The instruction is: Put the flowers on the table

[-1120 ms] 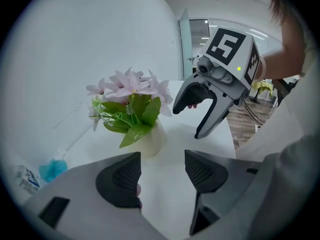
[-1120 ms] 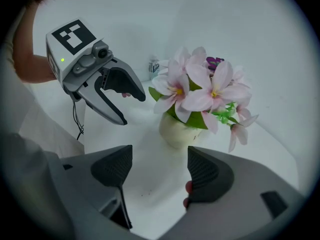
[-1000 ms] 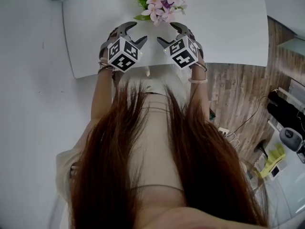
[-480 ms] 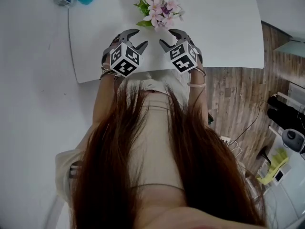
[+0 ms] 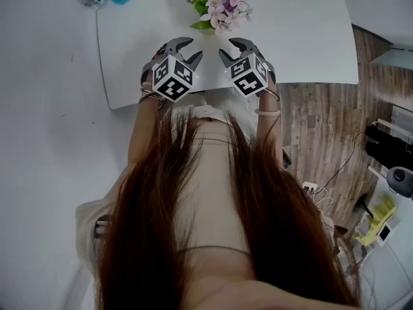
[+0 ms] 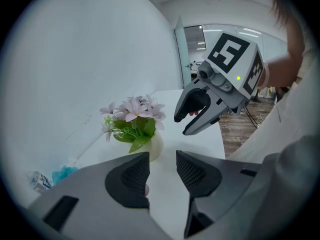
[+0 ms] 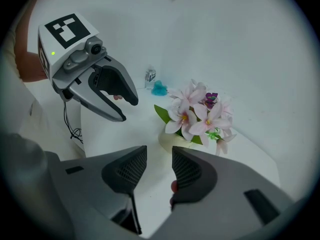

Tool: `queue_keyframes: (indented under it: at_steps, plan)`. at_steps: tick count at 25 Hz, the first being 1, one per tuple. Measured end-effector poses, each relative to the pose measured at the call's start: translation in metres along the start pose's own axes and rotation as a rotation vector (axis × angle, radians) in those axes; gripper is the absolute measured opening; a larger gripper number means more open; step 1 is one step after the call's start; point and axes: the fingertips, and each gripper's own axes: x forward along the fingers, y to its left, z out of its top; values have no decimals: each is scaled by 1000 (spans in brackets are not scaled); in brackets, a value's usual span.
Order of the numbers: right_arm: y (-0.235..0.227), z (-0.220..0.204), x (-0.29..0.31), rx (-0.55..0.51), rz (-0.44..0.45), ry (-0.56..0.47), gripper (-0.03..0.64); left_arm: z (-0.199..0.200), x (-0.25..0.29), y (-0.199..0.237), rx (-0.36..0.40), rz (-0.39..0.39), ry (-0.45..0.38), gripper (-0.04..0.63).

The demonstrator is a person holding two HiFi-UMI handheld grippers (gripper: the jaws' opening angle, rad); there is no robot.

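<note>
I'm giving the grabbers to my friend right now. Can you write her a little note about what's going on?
Left gripper: empty. Its jaws are partly apart and have just been closing on nothing. It is held over the near edge of the table.
Right gripper: the same, beside it.
Flowers: upright in their small pot on the table, ahead of both grippers. Neither gripper touches them.
Done: the flowers are on the table.
Left: nothing that I can see. Just keep the grippers clear of the pot.

left gripper (image 5: 191,49): fingers (image 6: 131,176) just closing, part apart, gap empty | right gripper (image 5: 227,49): same | both side by side, angled downward
</note>
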Motion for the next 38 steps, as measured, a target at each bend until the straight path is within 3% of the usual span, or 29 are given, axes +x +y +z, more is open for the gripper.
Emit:
queue_keyframes:
  at_steps: [9,20,38]
  plan:
    - [13,3,-5,11,-28,3,145,-5,-16,-1,14,18,-30,124]
    - [-3,3,-21,29,-61,-31,73,16,-25,-3,15,56,-64,72]
    - [-5,-14,-56,15,-38,-90,55,35,-44,-33,-75,161,-68,28]
